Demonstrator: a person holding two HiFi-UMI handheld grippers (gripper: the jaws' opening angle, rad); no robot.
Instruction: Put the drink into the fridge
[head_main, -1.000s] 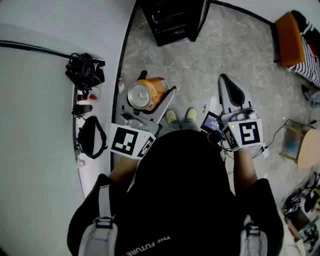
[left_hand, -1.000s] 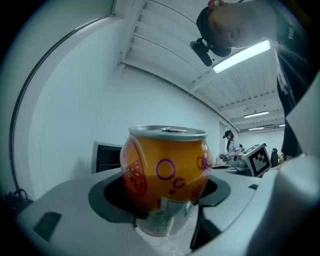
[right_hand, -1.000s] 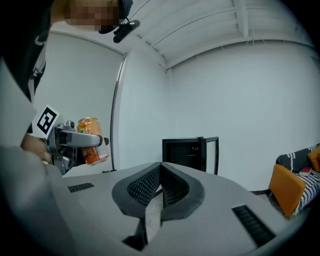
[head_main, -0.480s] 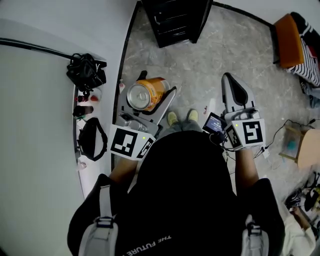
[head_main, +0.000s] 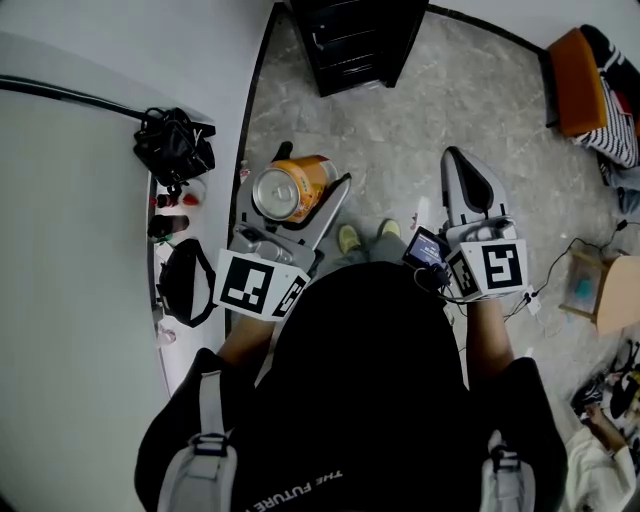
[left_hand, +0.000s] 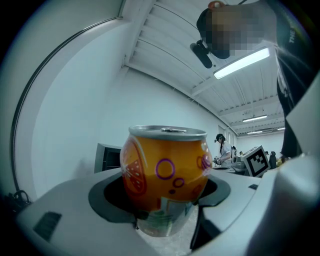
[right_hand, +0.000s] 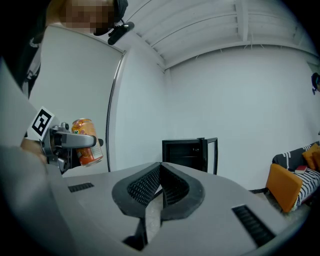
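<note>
An orange drink can (head_main: 287, 186) stands upright between the jaws of my left gripper (head_main: 290, 200), which is shut on it above the floor. In the left gripper view the can (left_hand: 166, 170) fills the middle, clamped low on both sides. The can (right_hand: 86, 141) also shows at the left of the right gripper view, held out in the left gripper. My right gripper (head_main: 470, 186) is shut with nothing in it, its pads meeting (right_hand: 160, 187). The small black fridge (head_main: 350, 40) stands on the floor ahead by the wall, its glass door (right_hand: 212, 155) swung open.
A white counter (head_main: 70, 250) runs along my left, with a black bag (head_main: 172, 145), a second black pouch (head_main: 186, 280) and small bottles at its edge. An orange seat (head_main: 580, 75) with striped cloth is at the far right. Cables and clutter lie on the floor at the right.
The fridge sits slightly further up the head view than before. Both grippers hold the same pose, the can still clamped in the left one.
</note>
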